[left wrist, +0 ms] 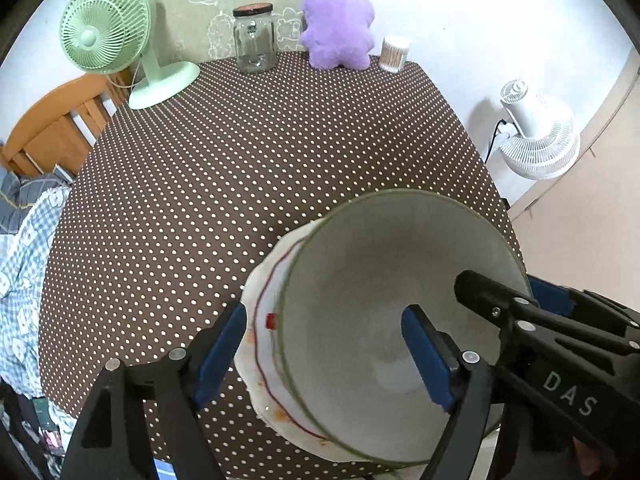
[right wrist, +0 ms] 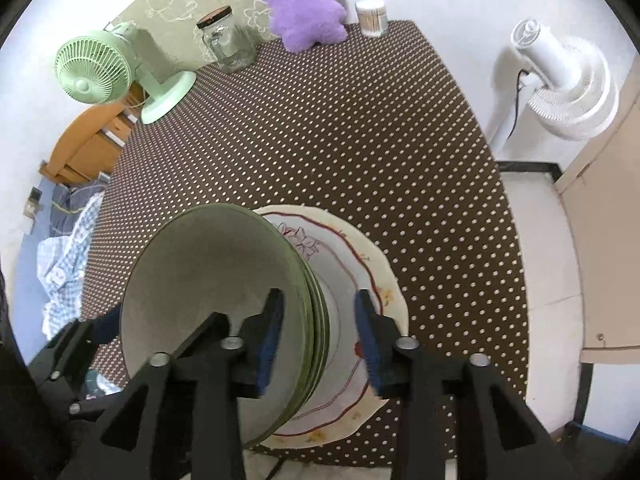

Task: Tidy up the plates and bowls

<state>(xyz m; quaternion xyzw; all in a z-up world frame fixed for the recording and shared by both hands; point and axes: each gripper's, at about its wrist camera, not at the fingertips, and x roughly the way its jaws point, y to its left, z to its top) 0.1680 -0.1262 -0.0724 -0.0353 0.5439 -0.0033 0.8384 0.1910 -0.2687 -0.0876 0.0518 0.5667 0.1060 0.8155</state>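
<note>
One stack of green-rimmed bowls point(right wrist: 224, 280) on one floral plate point(right wrist: 372, 264), two tools, left tool point(left wrist: 328, 356) and right tool point(right wrist: 320, 332), both released.

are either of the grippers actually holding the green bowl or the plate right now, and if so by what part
Nothing is held. The left gripper and right gripper each straddle the green bowl rim with pads clear of it; the bowl sits on the plate.

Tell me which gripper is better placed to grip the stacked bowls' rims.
Right, probably. The right gripper stands open astride only the green-rimmed bowls, one finger inside the top bowl. The left gripper, wider open, also spans the floral plate at its edge.
</note>
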